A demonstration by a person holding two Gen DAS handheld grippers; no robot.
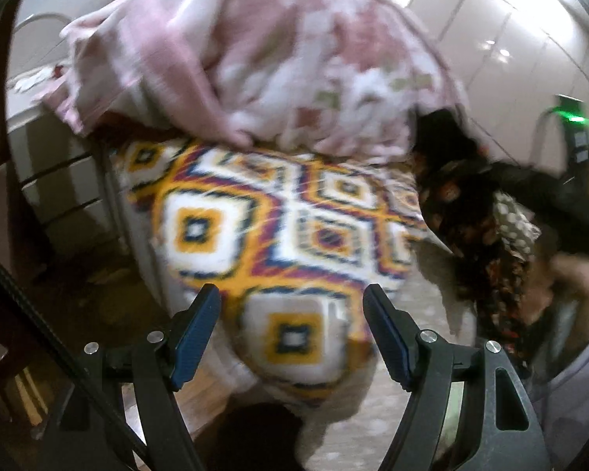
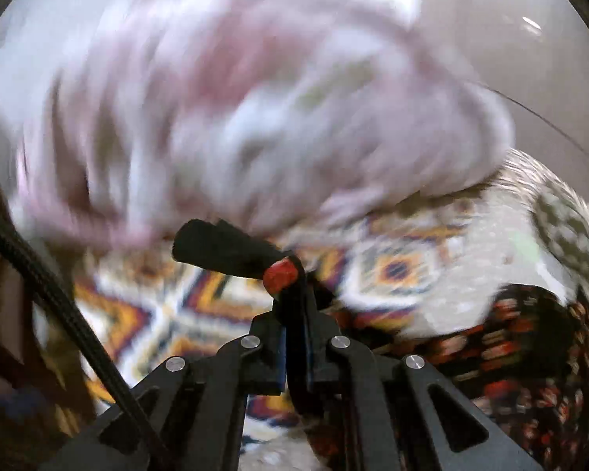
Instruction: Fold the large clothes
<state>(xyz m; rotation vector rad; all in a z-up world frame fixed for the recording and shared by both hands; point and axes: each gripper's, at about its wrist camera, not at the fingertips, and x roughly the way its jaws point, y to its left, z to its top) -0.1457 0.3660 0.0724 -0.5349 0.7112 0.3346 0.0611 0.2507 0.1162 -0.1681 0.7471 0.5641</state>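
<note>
On the patterned cover point(image 1: 255, 227) the pink garment point(image 1: 255, 59) sits bunched in a heap at the far side, with a dark printed cloth point(image 1: 479, 231) at its right edge. Your left gripper point(image 1: 290, 337) hangs wide open over the near end of the cover, nothing between its fingers. Your right gripper point(image 2: 294, 274) is closed tight; a black piece with a red tip point(image 2: 280, 274) sits at its fingertips, too blurred to identify.

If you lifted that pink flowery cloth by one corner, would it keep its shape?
Probably not: the pink cloth drapes in soft folds, so it looks floppy. It likely sags and trails over the patterned cover. Being bulky, it may bunch up.
</note>
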